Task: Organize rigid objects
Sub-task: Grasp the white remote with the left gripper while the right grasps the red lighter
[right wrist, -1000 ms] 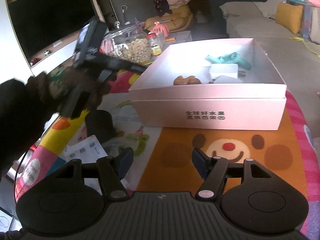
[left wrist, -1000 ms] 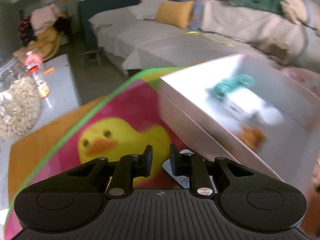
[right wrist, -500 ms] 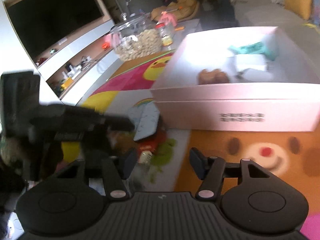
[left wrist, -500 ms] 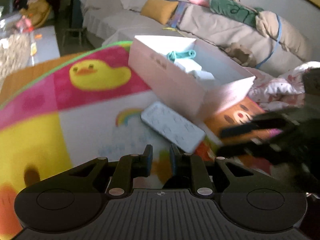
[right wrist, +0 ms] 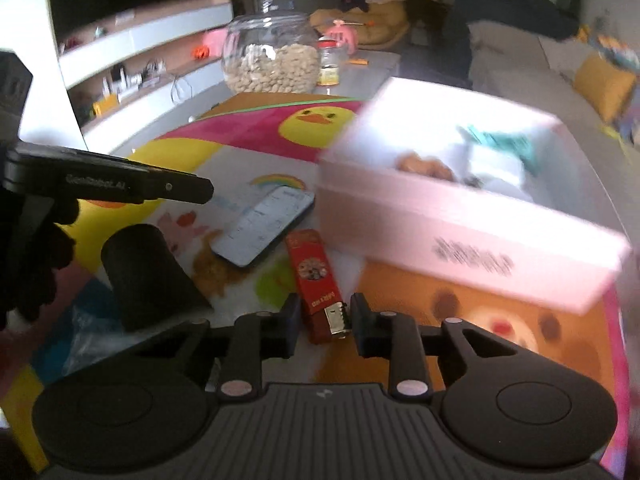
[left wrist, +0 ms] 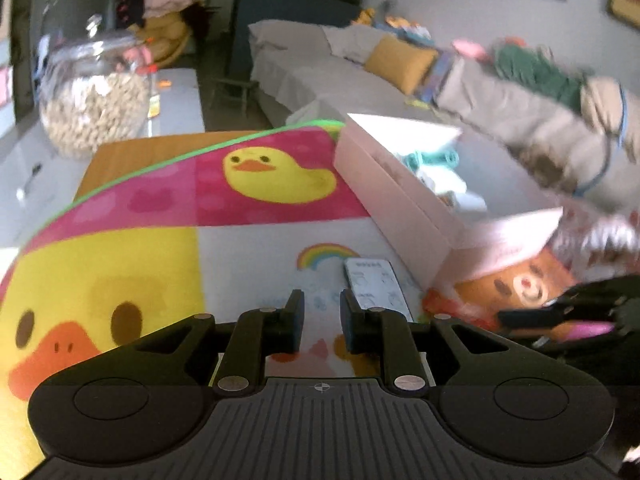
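A pink box (right wrist: 472, 224) stands on the cartoon play mat (left wrist: 160, 208) and holds a teal item (right wrist: 508, 142), a white block and a brown item. A red lighter (right wrist: 318, 276) lies in front of it, its metal end between the fingers of my right gripper (right wrist: 322, 314), which is narrowly open. A white remote (right wrist: 266, 224) lies beside the lighter; it also shows in the left wrist view (left wrist: 376, 286). My left gripper (left wrist: 320, 312) is narrowly open and empty, just left of the remote.
A glass jar of nuts (right wrist: 272, 60) stands at the mat's far edge. A black cylinder (right wrist: 148, 276) and a clear plastic bag lie left of the lighter. A sofa (left wrist: 360, 76) runs behind the table. The other gripper (right wrist: 108, 184) reaches in from the left.
My right gripper has narrowed and moved down to the red lighter. My left gripper has pulled back from the box to above the mat near the remote.
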